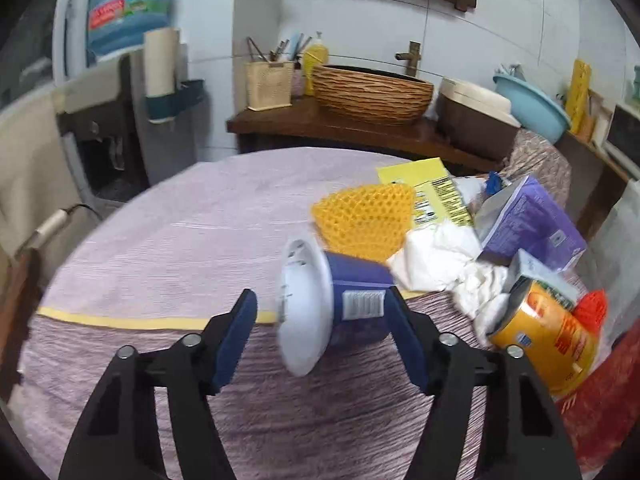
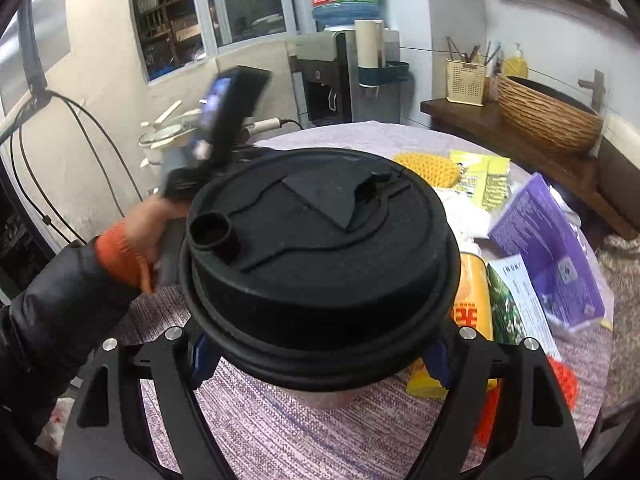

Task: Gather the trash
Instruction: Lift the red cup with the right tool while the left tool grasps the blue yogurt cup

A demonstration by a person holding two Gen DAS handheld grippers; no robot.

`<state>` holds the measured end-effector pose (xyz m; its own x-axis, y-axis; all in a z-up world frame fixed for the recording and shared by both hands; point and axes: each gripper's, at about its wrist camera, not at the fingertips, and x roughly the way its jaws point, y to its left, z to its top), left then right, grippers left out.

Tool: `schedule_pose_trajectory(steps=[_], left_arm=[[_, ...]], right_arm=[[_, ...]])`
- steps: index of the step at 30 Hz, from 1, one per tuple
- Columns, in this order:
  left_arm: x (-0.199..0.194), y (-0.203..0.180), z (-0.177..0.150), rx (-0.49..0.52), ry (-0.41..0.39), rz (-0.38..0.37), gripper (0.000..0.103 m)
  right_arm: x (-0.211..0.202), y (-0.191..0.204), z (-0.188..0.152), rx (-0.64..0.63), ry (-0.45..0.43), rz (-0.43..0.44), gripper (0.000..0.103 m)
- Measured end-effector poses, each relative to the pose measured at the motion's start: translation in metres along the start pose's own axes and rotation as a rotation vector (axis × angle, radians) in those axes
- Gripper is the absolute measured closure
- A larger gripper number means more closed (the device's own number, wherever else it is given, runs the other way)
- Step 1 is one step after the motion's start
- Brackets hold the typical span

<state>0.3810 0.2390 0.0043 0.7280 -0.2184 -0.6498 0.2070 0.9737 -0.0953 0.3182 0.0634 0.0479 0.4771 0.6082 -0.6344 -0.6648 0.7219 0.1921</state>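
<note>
A blue cup with a white lid point(image 1: 356, 296) lies on its side on the purple tablecloth point(image 1: 180, 240). It sits between the blue pads of my left gripper point(image 1: 320, 300). The right pad point(image 1: 404, 332) is at the cup's base, while a gap shows between the left pad and the lid. In the right wrist view my right gripper point(image 2: 320, 356) is shut on a cup with a black lid point(image 2: 320, 248), held above the table. More trash lies at the right: a yellow foam net point(image 1: 364, 220), white tissues point(image 1: 436, 260), a purple pack point(image 1: 532, 224) and an orange can point(image 1: 548, 332).
A wooden counter point(image 1: 304, 124) with a woven basin point(image 1: 372, 92) stands behind the table, and a water dispenser point(image 2: 340, 76) is at the back left. A person's hand with an orange cuff point(image 2: 128, 248) holds the left gripper's handle at the table's left edge.
</note>
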Motion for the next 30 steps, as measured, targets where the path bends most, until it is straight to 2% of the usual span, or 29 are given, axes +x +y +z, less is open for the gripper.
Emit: schedule_pose_trajectory(steps=[1, 4, 5, 7, 13, 17, 24, 30], left_arm=[[0.005, -0.001, 0.002, -0.005, 0.007, -0.029, 0.043], [0.011, -0.005, 0.003, 0.025, 0.026, -0.017, 0.061], [0.010, -0.003, 0.002, 0.006, 0.027, -0.035, 0.071], [0.007, -0.002, 0.002, -0.028, 0.029, -0.069, 0.081], [-0.007, -0.010, -0.012, -0.072, 0.036, -0.089, 0.094], [-0.023, -0.026, -0.026, -0.066, 0.027, -0.072, 0.096], [-0.074, -0.062, -0.050, -0.058, -0.039, -0.047, 0.096], [-0.123, -0.128, -0.063, 0.028, -0.118, -0.106, 0.096]], right_arm=[[-0.002, -0.002, -0.002, 0.015, -0.007, 0.004, 0.024], [-0.006, -0.006, -0.007, 0.038, -0.014, 0.010, 0.024], [-0.009, -0.007, -0.010, 0.046, -0.020, 0.011, 0.024], [-0.012, -0.009, -0.013, 0.056, -0.025, 0.017, 0.024], [-0.023, -0.009, -0.023, 0.070, -0.050, 0.033, 0.024], [-0.035, -0.011, -0.030, 0.079, -0.076, 0.057, 0.024], [-0.073, -0.020, -0.051, 0.095, -0.139, 0.077, 0.024], [-0.117, -0.036, -0.086, 0.112, -0.177, 0.080, 0.024]])
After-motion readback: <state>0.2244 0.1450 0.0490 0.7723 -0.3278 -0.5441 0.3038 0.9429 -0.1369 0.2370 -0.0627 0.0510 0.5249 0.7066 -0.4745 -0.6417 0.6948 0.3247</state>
